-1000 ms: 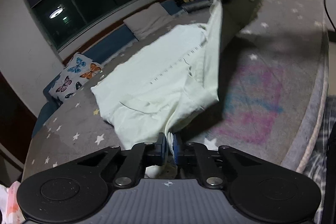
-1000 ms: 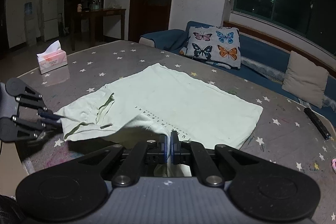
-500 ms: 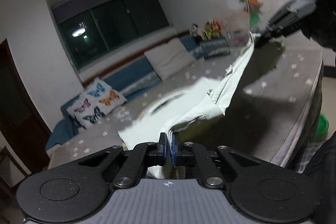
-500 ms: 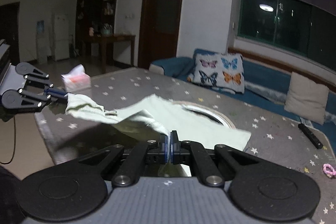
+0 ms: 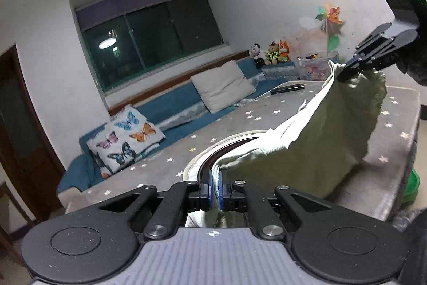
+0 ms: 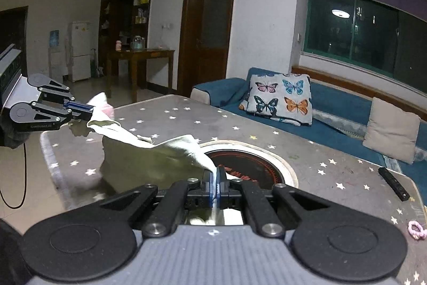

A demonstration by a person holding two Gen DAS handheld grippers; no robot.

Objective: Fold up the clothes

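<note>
Pale green garment (image 5: 315,151): pinched at one edge between the closed pads of the left tool (image 5: 215,187), at the other by the right tool (image 6: 216,187), likewise clamped tight on fabric. Now lifted clear of the tabletop (image 6: 170,122), where a second ago lay flat over the round inset (image 6: 256,167). Hangs slack between both tools, above that inset's near side. Probably ready for shaking out or a first fold.

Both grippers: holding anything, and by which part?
Yes. The left gripper and right gripper are each shut on an edge of the pale green garment, which hangs stretched between them above the table.
</note>
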